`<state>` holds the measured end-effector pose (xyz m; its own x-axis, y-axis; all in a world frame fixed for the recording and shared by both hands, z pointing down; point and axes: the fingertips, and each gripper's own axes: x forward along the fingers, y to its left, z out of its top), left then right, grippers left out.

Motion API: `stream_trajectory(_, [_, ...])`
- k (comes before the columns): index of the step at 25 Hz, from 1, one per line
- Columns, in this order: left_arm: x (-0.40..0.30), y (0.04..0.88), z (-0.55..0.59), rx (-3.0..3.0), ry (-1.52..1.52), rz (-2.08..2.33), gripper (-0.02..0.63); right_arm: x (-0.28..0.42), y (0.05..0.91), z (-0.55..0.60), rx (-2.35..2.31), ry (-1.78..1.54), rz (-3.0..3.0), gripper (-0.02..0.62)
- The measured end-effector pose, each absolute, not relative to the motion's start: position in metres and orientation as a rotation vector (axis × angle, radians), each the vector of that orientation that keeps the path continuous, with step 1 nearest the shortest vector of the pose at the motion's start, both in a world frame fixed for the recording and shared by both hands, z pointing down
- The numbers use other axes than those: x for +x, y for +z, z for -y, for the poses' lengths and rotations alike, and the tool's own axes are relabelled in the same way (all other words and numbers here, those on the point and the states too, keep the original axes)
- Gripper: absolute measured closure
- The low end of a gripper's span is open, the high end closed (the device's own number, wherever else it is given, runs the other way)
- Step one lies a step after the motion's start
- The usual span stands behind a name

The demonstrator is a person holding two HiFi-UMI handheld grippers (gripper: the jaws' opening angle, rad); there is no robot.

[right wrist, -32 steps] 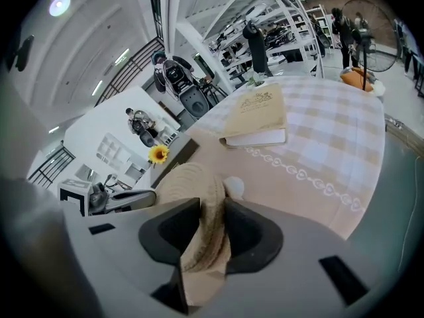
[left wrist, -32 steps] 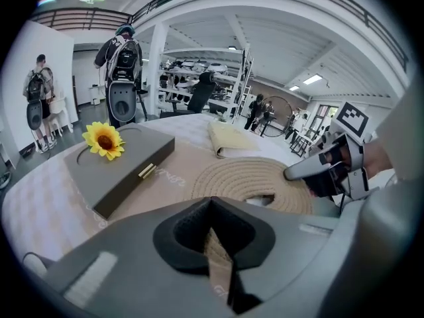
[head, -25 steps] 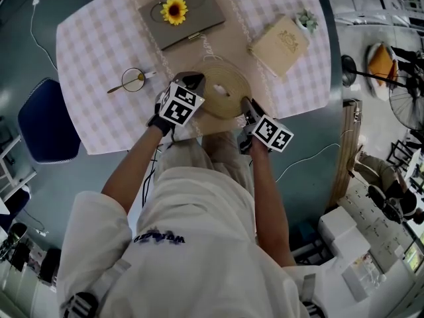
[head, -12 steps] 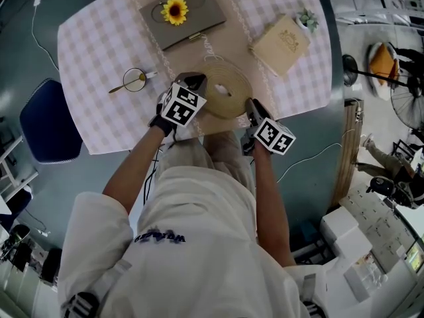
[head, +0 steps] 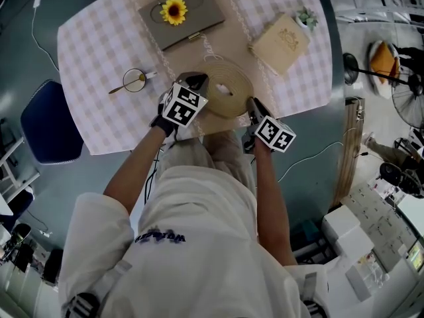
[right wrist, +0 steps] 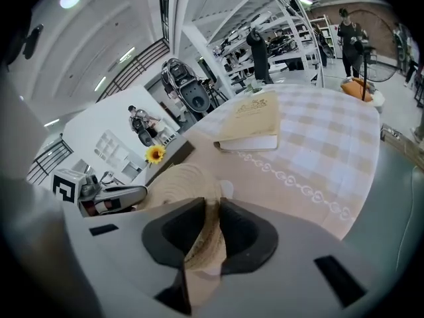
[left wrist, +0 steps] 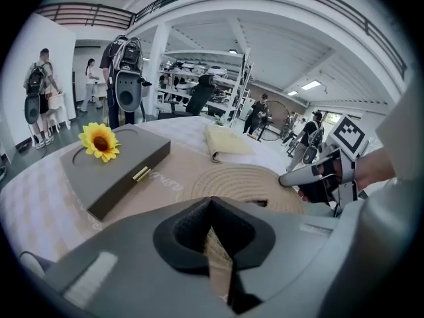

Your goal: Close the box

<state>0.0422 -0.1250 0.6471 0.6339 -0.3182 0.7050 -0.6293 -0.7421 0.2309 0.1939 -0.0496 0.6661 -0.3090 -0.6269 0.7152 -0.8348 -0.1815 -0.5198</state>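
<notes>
On a checked table point(head: 93, 58), from left: a glass with a spoon point(head: 134, 79). Next comes the left claw point(head: 192, 81), clamped on the rim of a round woven mat point(head: 228, 91). The right claw point(head: 252, 105), jaws just closing, pinches the mat's opposite rim. A cream book point(head: 281, 43) lies at right. The grey box point(head: 199, 15), a sunflower point(head: 174, 10) on its lid, sits at the table's far side, well apart from both claws, lid seemingly down. It looks rigid and fairly light, and the front edge by the brass clasp point(head: 194, 36) seems the place to press.
</notes>
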Motion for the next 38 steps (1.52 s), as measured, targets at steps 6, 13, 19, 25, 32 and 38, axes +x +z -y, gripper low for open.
stream_trajectory(6, [0.043, 0.647, 0.124, 2.391, 0.91, 0.75, 0.604, 0.196, 0.672, 0.05, 1.675, 1.558, 1.826, 0.512])
stream_trajectory(13, [0.042, 0.654, 0.124, 2.386, 0.933, 0.758, 0.604, 0.193, 0.675, 0.051, 1.671, 1.461, 1.772, 0.518])
stream_trajectory(19, [0.042, 0.658, 0.123, 2.385, 0.941, 0.776, 0.604, 0.191, 0.677, 0.052, 1.604, 1.434, 1.739, 0.516])
stream_trajectory(25, [0.043, 0.662, 0.121, 2.432, 1.016, 0.774, 0.604, 0.189, 0.679, 0.052, 1.581, 1.399, 1.7, 0.517])
stream_trajectory(32, [0.048, 0.672, 0.117, 2.442, 1.168, 0.704, 0.604, 0.189, 0.683, 0.054, 1.556, 1.389, 1.665, 0.517])
stream_trajectory(38, [0.05, 0.676, 0.12, 2.4, 1.171, 0.65, 0.606, 0.187, 0.686, 0.055, 1.577, 1.377, 1.672, 0.517])
